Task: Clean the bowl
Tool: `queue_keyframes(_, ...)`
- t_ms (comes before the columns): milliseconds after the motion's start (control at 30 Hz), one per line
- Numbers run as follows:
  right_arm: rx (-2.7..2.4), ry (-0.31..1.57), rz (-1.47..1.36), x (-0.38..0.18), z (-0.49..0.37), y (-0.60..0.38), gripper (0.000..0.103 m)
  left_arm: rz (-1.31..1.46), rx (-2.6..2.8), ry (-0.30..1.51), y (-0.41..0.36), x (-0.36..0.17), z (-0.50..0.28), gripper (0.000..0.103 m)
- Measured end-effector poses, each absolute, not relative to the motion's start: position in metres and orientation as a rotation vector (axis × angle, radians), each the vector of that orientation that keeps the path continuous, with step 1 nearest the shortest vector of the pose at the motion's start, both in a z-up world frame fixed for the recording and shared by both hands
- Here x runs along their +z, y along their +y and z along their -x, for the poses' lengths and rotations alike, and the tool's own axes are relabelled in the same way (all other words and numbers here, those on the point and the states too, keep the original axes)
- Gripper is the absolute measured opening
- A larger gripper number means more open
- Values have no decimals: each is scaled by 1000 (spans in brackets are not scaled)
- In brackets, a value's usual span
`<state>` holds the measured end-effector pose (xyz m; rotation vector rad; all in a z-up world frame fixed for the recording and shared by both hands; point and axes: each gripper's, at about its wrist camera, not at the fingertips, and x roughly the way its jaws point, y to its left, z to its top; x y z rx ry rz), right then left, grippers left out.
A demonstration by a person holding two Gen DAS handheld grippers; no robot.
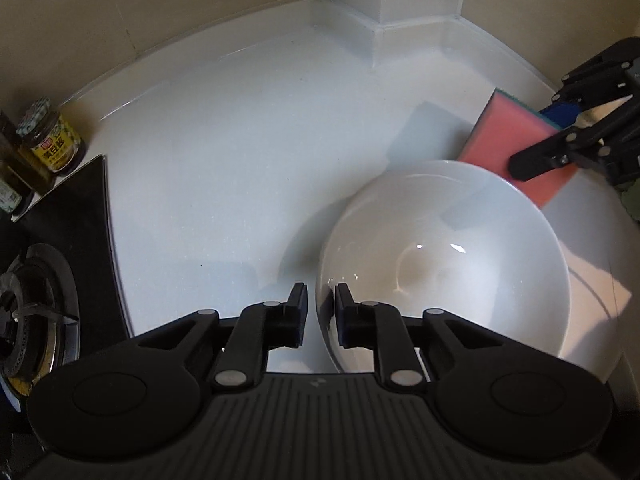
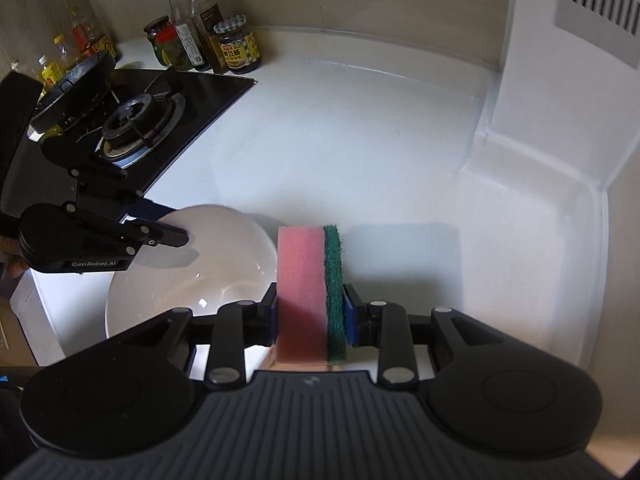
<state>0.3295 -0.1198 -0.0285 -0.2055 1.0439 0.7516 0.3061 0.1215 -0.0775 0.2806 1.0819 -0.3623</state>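
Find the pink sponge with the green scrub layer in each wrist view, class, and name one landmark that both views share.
Left wrist view: the sponge is at the upper right, held in the right gripper just beyond the bowl's far rim.
Right wrist view: the sponge is at centre, upright between that gripper's fingers.
Shared landmark: the white bowl.

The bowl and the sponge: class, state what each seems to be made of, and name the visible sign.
The bowl looks like glazed white ceramic, perhaps porcelain: its smooth inside shows sharp bright glints. The sponge looks like soft pink foam with a matt, finely pored face, backed by a green layer of coarse, fuzzy scouring fibre. The right gripper clamps it across both layers.
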Motion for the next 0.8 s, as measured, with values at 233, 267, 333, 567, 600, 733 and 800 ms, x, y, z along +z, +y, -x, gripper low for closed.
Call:
queue_keyframes(233,748,1034,275,-25,-334,-114,26,-538,-590,961,99,-81,-320,13)
queue_keyframes(267,746,1028,284,-24,-337,-111,27,-577,-625,941,94,-81,-322,13)
queue_keyframes(333,742,1025,292,-24,-343,-108,27,-594,-663,924,92,-81,-326,14)
queue_keyframes(567,732,1040,227,-28,-346,-117,26,-199,-382,1064,126,-72,-318,21)
queue_keyframes(600,728,1042,216,-28,-344,-119,26,-166,-360,1069,130,-74,-314,20)
queue_keyframes(733,720,1041,195,-29,-337,-123,26,-137,-355,1056,137,-78,-305,5)
queue_keyframes(800,727,1045,205,-29,-337,-123,26,-196,-390,1046,126,-74,-309,5)
